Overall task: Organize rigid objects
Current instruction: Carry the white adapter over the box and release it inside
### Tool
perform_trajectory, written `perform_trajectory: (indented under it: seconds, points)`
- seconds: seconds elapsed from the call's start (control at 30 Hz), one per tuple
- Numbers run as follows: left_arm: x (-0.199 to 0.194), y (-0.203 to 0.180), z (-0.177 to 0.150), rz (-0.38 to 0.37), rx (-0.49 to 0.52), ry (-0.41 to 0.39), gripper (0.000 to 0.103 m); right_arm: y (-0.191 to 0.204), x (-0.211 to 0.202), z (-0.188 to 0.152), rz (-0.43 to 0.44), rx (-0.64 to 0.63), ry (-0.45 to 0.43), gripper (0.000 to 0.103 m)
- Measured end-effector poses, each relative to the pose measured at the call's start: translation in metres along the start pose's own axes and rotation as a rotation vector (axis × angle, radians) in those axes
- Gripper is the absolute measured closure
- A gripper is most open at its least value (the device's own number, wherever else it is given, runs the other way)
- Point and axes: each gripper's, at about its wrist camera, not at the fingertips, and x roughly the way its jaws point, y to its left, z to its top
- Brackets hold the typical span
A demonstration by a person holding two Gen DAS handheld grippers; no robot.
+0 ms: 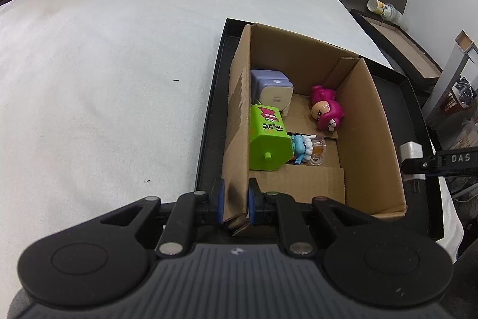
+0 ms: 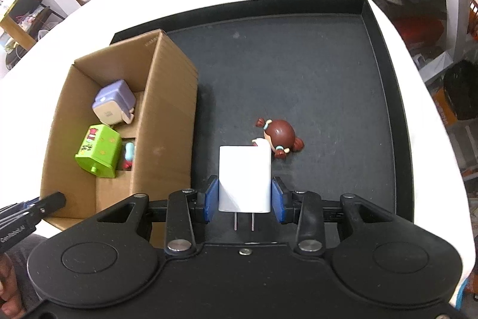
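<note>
A cardboard box [image 1: 367, 121] stands on a black tray [image 2: 298, 65]. My left gripper [image 1: 234, 199] is shut on the box's near-left wall. Inside the box lie a purple cube device [image 1: 273, 90], a green toy box [image 1: 267, 139], a pink figurine [image 1: 325, 111] and a small blue figure [image 1: 301, 148]. My right gripper [image 2: 244, 199] is shut on a white plug charger [image 2: 245, 178], prongs toward the camera, above the tray right of the box [image 2: 167, 115]. A brown-haired doll [image 2: 279, 138] lies on the tray just beyond the charger.
The tray sits on a white cloth-covered table [image 1: 104, 79]. Chairs and another tray [image 1: 397, 41] stand past the table's right edge. The right gripper also shows in the left wrist view [image 1: 418, 160] beside the box.
</note>
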Motion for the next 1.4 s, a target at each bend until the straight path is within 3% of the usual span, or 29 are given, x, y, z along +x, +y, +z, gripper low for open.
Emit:
perform_trajectory:
  seconds: [0.63, 1.4]
  points:
    - [-0.006, 0.008, -0.003, -0.058, -0.023, -0.019, 0.091, 0.033, -0.031, 0.012, -0.028, -0.055, -0.072, 0.066]
    - [-0.003, 0.02, -0.004, -0.129, -0.046, -0.019, 0.09, 0.086, -0.04, 0.029, -0.044, -0.112, -0.111, 0.066]
